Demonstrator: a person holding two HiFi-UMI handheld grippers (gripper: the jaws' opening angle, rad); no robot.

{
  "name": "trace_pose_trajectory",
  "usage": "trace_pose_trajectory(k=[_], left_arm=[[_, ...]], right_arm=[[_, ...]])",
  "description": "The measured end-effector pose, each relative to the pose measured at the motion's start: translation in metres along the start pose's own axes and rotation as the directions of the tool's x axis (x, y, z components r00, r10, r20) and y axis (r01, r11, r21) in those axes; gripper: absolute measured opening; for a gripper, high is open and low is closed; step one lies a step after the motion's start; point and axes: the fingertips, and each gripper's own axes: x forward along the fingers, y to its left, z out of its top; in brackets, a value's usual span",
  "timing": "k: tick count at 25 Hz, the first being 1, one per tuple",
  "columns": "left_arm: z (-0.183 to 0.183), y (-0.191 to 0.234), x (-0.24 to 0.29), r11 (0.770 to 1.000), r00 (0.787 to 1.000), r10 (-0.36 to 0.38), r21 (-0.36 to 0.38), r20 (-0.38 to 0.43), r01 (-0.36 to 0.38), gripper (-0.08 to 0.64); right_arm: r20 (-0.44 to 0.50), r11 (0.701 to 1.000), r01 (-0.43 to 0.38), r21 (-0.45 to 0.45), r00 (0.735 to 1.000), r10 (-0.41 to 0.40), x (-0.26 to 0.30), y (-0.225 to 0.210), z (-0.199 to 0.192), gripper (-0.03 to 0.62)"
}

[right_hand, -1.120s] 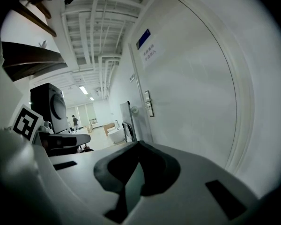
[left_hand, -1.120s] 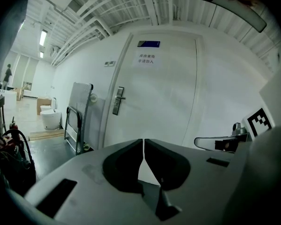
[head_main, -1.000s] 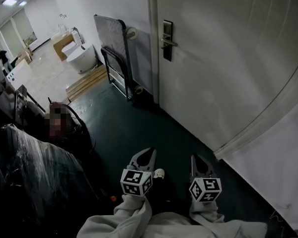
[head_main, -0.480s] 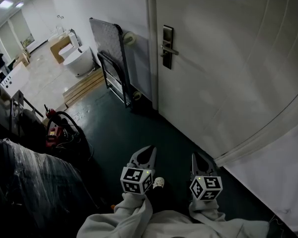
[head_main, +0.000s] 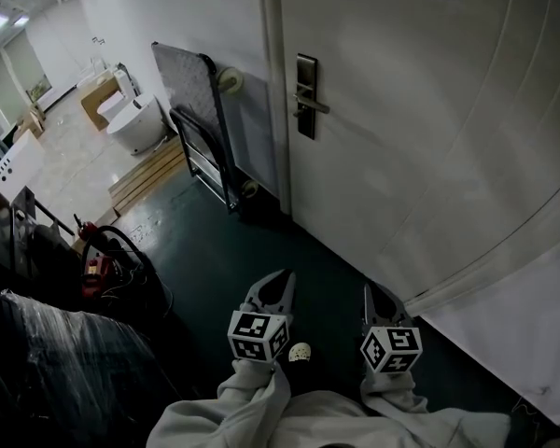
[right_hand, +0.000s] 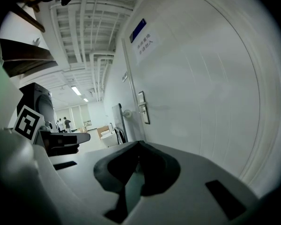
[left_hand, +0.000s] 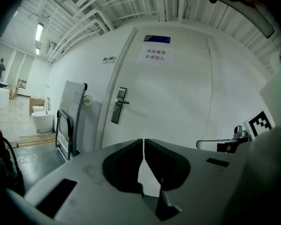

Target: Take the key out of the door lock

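Both claws are clenched on nothing: the left gripper (left_hand: 143,146) and right gripper (right_hand: 136,149) hang low, well apart from the door (head_main: 429,129). The lock (head_main: 305,96) sits at the door's left edge, with the handle (head_main: 314,105) across it. The key is too small to make out and is presumably in that plate.

Risks:
- Arriving with the jaws closed would knock the key or handle.
- Pulling it askew, or unturned, could jam it.
- A weak pinch could drop it.

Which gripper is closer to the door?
The right gripper; it hangs beside the door, while the left gripper is farther out over the floor.
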Motion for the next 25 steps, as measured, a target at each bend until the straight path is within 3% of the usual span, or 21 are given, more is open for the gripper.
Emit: trace_pose_trajectory(k=[9, 19, 25], left_arm=[[0.012, 0.030, 0.017, 1.000, 1.000, 0.003, 0.004, 0.012, -0.003, 0.021], [-0.007, 0.037, 0.008, 1.000, 1.000, 0.011, -0.021, -0.027, -0.011, 0.021], [-0.016, 0.042, 0.008, 0.999, 0.998, 0.025, -0.026, -0.050, -0.026, 0.021]], right_arm=[[0.019, 1.000, -0.002, -0.006, 1.000, 0.002, 0.038, 0.008, 0.012, 0.052], [-0.028, 0.999, 0.038, 0.017, 0.999, -0.038, 0.036, 0.004, -0.008, 0.052], [-0.047, 0.999, 0.019, 0.031, 0.999, -0.018, 0.045, 0.006, -0.017, 0.052]])
